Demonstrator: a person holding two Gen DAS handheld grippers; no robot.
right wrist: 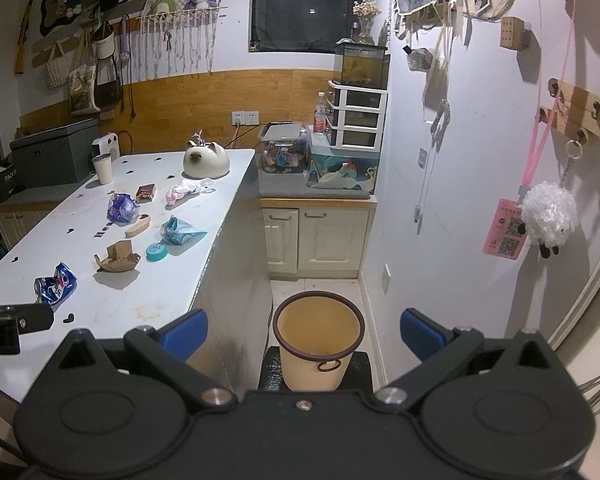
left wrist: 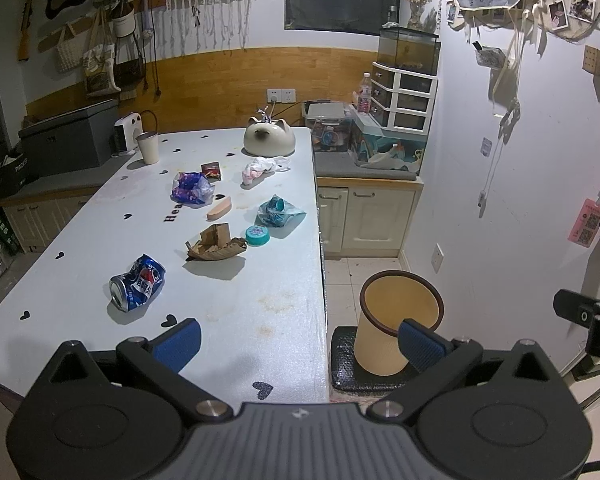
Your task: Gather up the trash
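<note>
Trash lies on the white table (left wrist: 260,312): a crushed blue Pepsi can (left wrist: 138,282) (right wrist: 56,283), torn brown cardboard (left wrist: 216,243) (right wrist: 118,260), a teal lid (left wrist: 257,235), a teal wrapper (left wrist: 278,211), a purple wrapper (left wrist: 192,188), a small red packet (left wrist: 211,170) and a white-pink crumpled bag (left wrist: 260,168). A tan waste bin (left wrist: 396,320) (right wrist: 318,340) stands on the floor right of the table. My left gripper (left wrist: 300,344) is open and empty above the table's near edge. My right gripper (right wrist: 304,338) is open and empty above the bin.
A cat-shaped ceramic bowl (left wrist: 270,138), a white cup (left wrist: 148,147) and a tan wedge (left wrist: 220,208) also sit on the table. Cabinets (left wrist: 364,216) with storage boxes stand behind the bin. The wall (right wrist: 480,200) is close on the right, with hanging items.
</note>
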